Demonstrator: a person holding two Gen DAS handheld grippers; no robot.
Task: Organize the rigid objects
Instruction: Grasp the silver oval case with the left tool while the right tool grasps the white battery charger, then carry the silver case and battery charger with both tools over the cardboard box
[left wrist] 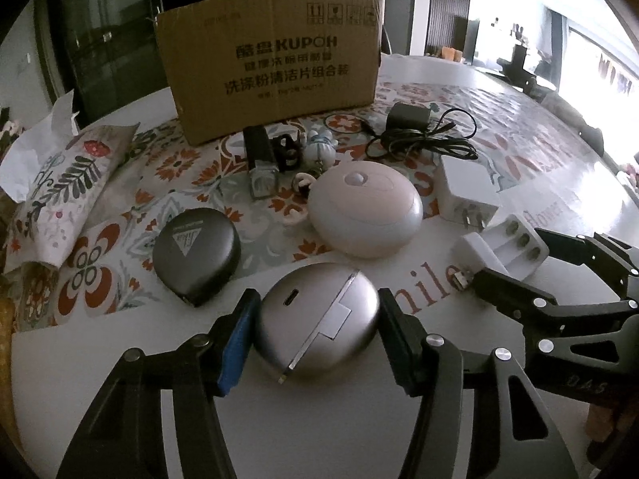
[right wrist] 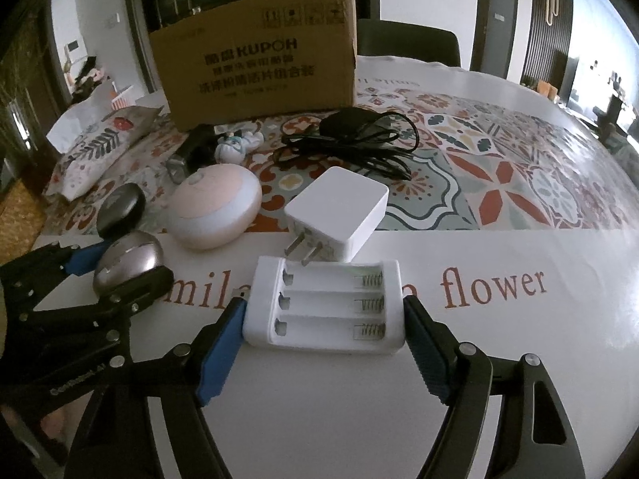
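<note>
Silver case point(left wrist: 317, 321), rounded, w/ a small port on its upper face, lies on the white part of the tabletop point(right wrist: 519, 359) at the near edge, right between the fingers of the left tool point(left wrist: 315, 333). The blue pad point(left wrist: 235, 343) sits against its left side and the black pad against its right, so the tool is pinching the silver case, which rests on the cloth.

Just to the right, the white battery holder point(right wrist: 327, 307), 3 empty slots w/ springs at the right ends, lies flat over the printed lettering. The right tool point(right wrist: 325, 331) brackets it: blue pad point(right wrist: 223, 343) at the left end, black pad at the right end, both look to be touching, so it's gripping the holder across its length.

Past the holder, touching or nearly touching its far edge, a white plug adapter point(right wrist: 343, 215) w/ two metal prongs pointing near. Left of that, a pale pink round device point(left wrist: 365, 215). Further left, a dark round case point(left wrist: 195, 255) w/ a triangle logo, just beside the silver one.

Far side, on the patterned part of the cloth: black adapter w/ coiled cable point(left wrist: 415, 133), a small white-and-blue figurine point(left wrist: 317, 145), a black rectangular gadget point(left wrist: 259, 163), some small black bits next to it (can't tell what). Behind them stands a cardboard box point(left wrist: 271, 68) w/ dark print. Far left, a floral pouch point(left wrist: 60, 183) w/ crumpled white paper by it.
</note>
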